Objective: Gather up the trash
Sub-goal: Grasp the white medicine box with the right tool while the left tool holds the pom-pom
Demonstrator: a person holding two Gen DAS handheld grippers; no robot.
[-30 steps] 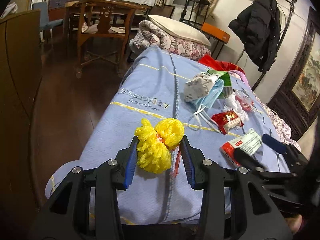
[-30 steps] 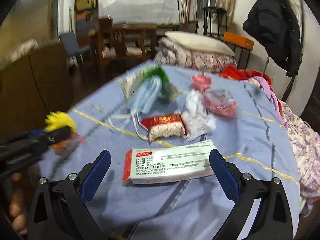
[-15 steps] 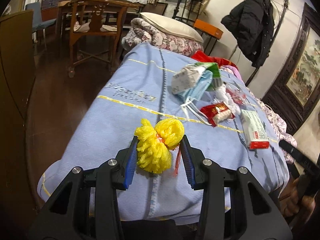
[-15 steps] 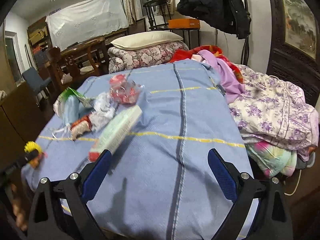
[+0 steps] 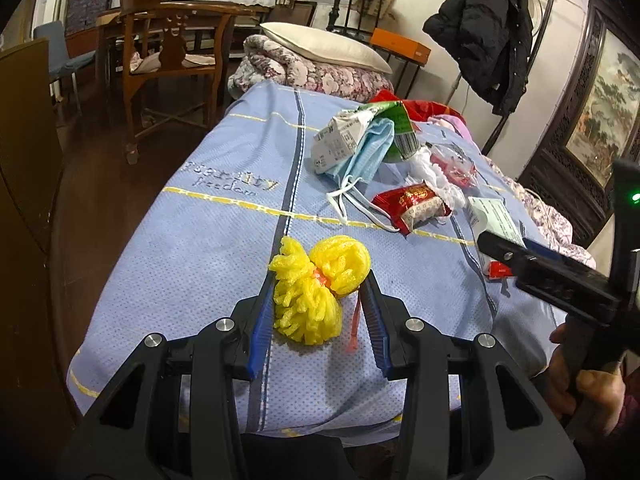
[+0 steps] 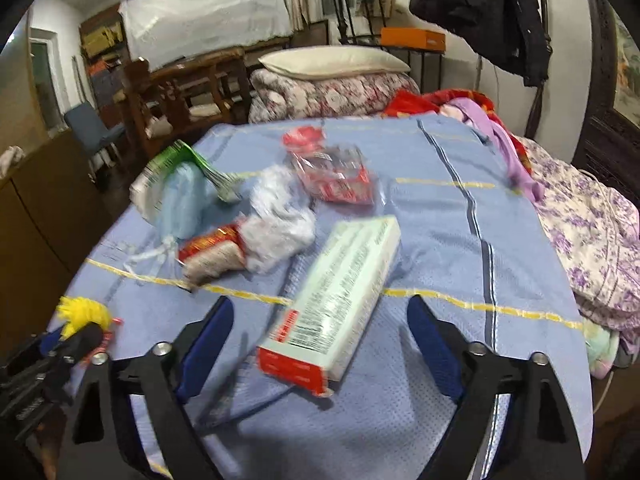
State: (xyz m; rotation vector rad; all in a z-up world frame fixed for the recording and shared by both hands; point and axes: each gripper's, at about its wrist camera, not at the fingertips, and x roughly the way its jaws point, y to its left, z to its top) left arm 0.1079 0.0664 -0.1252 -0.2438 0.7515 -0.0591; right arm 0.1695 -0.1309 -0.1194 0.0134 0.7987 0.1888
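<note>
With the left gripper (image 5: 318, 300) already pinching the yellow foam net (image 5: 316, 280) above the bed (image 5: 224, 216), the right gripper (image 6: 320, 340) hangs, jaws spread, over the medicine box (image 6: 336, 300) beside the red wrapper (image 6: 212, 252); next, probably, lower and squeeze across the box's narrow width.

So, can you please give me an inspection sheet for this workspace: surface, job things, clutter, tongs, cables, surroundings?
Surface: blue bedspread with yellow stripes, on a bed.
Job's things: yellow foam net, face mask, red wrapper, white bag, clear packet, medicine box, green-white carton.
Clutter: purple and floral clothes along the bed's edge.
Tongs: left tongs shut on the net; right tongs open, box end between the fingers, not gripped.
Cables: a thin white one, lower right.
Surroundings: pillow, chair, black coat, painting.
</note>
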